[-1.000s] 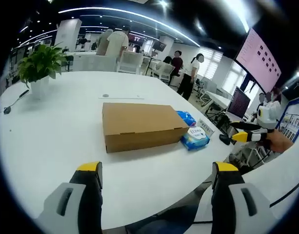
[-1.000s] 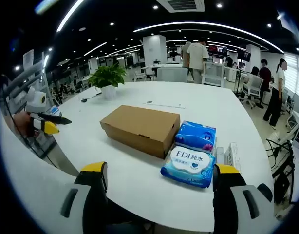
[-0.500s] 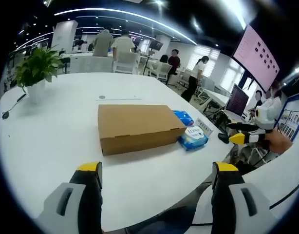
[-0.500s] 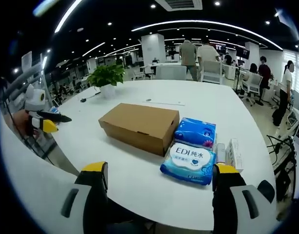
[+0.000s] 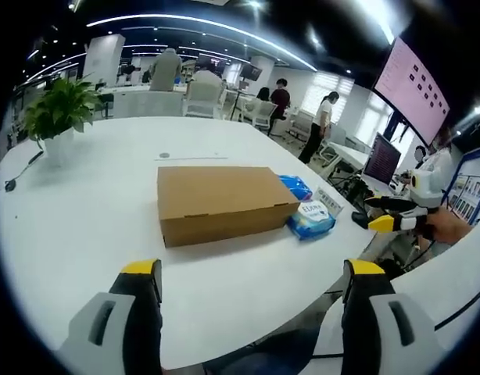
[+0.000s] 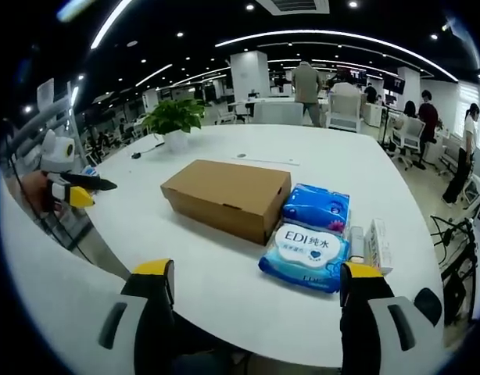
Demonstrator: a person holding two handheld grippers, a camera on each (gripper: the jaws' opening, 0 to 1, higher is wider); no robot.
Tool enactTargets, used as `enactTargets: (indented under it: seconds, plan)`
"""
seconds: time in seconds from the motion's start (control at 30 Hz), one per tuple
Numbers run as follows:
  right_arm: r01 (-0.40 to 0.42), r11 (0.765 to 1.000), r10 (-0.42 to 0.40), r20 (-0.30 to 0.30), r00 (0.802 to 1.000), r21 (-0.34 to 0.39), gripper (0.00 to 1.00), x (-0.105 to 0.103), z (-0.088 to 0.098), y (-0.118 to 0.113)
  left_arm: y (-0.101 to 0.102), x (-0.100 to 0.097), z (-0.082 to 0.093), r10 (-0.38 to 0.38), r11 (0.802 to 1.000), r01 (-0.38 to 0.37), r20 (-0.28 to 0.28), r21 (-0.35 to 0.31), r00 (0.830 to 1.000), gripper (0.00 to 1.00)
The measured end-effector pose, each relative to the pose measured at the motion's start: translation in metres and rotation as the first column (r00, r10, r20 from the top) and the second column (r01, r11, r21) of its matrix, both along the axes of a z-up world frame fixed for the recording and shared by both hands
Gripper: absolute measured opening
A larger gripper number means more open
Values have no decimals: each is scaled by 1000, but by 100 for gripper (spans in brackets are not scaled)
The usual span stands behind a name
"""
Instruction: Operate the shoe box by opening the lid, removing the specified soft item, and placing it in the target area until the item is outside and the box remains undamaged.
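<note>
— Where's the shoe box (image 6: 228,196)?
— Lid down, mid white table (image 6: 224,281); two tissue packs (image 6: 310,246) touching its end, seemingly.
— Grippers?
— Left gripper (image 5: 248,273) and right gripper (image 6: 252,273) both spread, holding nothing, short of the box.

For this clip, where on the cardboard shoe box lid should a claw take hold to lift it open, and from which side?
Probably the lid's front lip on the shoe box, along the long side wall that faces the right claw. Two small notches mark the lid's edge there. The lid lies flat and shut, so a claw should come in low from that open table side, not from the end where the tissue packs sit close.
</note>
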State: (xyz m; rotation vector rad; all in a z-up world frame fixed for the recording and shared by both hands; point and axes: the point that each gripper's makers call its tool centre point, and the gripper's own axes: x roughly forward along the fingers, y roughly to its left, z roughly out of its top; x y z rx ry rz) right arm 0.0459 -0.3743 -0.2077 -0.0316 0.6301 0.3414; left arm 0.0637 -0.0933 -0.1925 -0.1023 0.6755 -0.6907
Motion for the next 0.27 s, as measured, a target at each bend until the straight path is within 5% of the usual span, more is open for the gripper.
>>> enactTargets:
  seconds: [0.27]
  plan:
    - [-5, 1000, 5, 0, 1000, 3, 89, -3, -3, 4, 1, 0, -4, -4, 1000, 4, 3, 12, 1000, 97]
